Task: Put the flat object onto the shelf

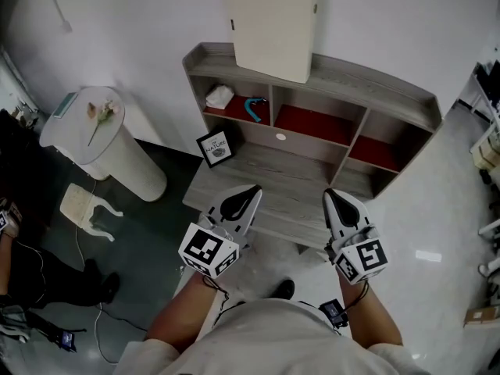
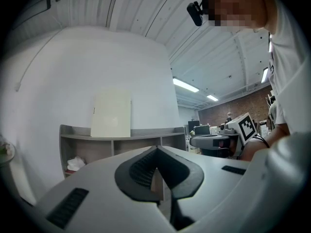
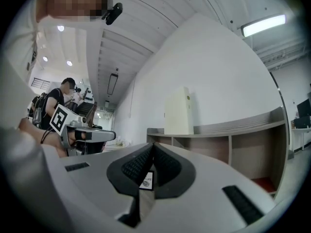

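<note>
While board (image 1: 273, 23) stands (upright), shelf (image 1: 367, 82) bears it.

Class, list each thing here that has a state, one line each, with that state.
flat cream board, upright on the shelf top, leaning on the wall
framed picture, standing on the desk surface
white cloth, crumpled in the left compartment
left gripper, shut, empty
right gripper, shut, empty
</note>
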`<state>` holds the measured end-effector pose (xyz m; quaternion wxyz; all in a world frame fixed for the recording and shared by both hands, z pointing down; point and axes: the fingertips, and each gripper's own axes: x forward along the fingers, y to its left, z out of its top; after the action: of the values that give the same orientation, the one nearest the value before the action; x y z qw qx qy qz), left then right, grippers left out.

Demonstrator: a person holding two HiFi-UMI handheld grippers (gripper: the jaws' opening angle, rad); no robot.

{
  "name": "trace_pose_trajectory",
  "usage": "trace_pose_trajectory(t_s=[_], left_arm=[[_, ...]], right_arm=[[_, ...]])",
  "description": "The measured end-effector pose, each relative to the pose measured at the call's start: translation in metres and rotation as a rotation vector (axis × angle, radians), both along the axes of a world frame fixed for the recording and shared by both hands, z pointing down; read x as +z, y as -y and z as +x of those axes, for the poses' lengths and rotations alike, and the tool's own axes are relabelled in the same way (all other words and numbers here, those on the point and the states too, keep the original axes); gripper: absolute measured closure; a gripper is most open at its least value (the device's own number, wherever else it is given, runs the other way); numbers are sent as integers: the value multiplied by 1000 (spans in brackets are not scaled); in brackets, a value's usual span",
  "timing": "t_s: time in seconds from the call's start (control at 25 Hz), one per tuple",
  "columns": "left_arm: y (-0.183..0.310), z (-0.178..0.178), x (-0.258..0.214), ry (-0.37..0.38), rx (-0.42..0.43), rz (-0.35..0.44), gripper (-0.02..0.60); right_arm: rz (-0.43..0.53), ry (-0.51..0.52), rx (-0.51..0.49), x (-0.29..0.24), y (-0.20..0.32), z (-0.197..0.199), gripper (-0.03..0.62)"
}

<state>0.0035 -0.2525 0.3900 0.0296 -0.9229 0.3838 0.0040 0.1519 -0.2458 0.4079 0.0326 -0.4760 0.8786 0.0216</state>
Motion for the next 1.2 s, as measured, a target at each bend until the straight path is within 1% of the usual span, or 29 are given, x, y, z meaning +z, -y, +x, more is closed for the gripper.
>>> trace_pose_trajectory(t_s=[0.32,0.48,0.64,0.88,1.0,1.12,1.2], left_arm=[[-49,-65,6,-1,-14,-4,569],[-77,-96,6,-15,-22,-5,569],[-109,-118,18,1,-13,0,569],[-156,-153,30,-15,6,-8,569],[-174,-171,30,-27,2,-21,569],[-191,-180,27,-22,11,0,569],[-195,-187,31,-28,10,-2,569]], right_arm=[[8,-29,19,0,-52,-48,575],[6,-38,31,2,-83,-74,576],[13,-47,47,7,-117,-95,576],[3,-79,70,25,-165,-124,576],[-6,-88,76,30,-186,-136,576],[-7,-104,74,32,-205,-146,576],[-6,-125,73,35,-216,-151,576]])
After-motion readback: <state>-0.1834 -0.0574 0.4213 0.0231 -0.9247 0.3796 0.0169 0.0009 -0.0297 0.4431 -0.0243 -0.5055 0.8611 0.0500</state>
